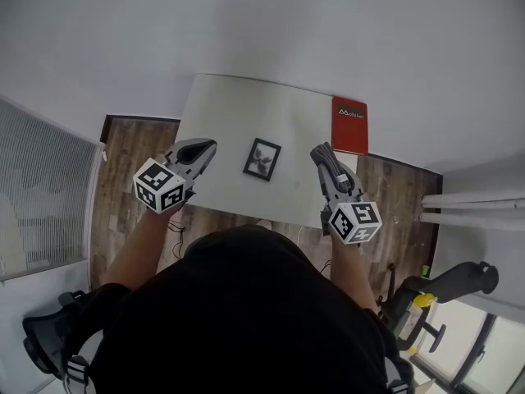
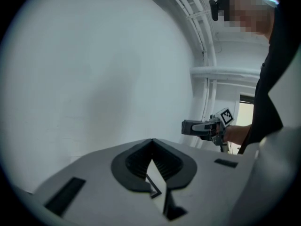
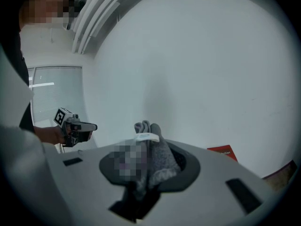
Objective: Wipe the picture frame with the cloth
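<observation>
Clamping soft, knitted grey cloth (image 3: 160, 160) in right tool (image 3: 148, 127).

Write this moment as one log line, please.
left gripper: shut, empty | right gripper: shut on cloth | picture frame: flat on table, untouched

Seemingly a plain office; white desk (image 1: 238, 113) set against a bare white wall (image 1: 246, 23); wood-plank floor (image 1: 123, 171); slatted window blinds (image 1: 41, 195); black office chair (image 1: 447, 284) alongside.
</observation>
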The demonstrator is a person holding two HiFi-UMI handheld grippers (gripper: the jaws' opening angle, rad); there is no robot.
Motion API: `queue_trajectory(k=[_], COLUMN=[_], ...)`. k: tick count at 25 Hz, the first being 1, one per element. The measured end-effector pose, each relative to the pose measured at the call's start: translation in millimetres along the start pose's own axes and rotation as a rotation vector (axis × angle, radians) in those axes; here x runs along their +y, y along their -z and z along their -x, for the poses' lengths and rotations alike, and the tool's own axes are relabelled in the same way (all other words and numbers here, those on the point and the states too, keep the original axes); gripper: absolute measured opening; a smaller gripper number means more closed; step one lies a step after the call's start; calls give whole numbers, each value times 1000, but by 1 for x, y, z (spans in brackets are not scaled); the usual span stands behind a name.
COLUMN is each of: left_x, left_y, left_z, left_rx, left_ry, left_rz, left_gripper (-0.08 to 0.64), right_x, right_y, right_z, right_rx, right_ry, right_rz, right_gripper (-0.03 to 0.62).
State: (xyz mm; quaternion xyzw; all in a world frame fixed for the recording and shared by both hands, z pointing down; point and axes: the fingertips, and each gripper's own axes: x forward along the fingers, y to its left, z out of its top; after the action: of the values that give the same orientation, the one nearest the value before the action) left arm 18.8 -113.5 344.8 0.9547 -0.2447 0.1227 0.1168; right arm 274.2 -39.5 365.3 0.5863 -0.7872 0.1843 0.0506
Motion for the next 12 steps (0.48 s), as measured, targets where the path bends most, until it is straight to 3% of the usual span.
queue_trajectory(k=[12], left_x=[-1], left_y=[17], left_z=[-21], left_rx=[26], left_ry=[-70], left_rz=[42], left_gripper=[9], right_x=[-26], right_y=[3], right_z=[-18], right_rx=[23], right_ry=[-62], right_rz=[5], right_gripper=[104])
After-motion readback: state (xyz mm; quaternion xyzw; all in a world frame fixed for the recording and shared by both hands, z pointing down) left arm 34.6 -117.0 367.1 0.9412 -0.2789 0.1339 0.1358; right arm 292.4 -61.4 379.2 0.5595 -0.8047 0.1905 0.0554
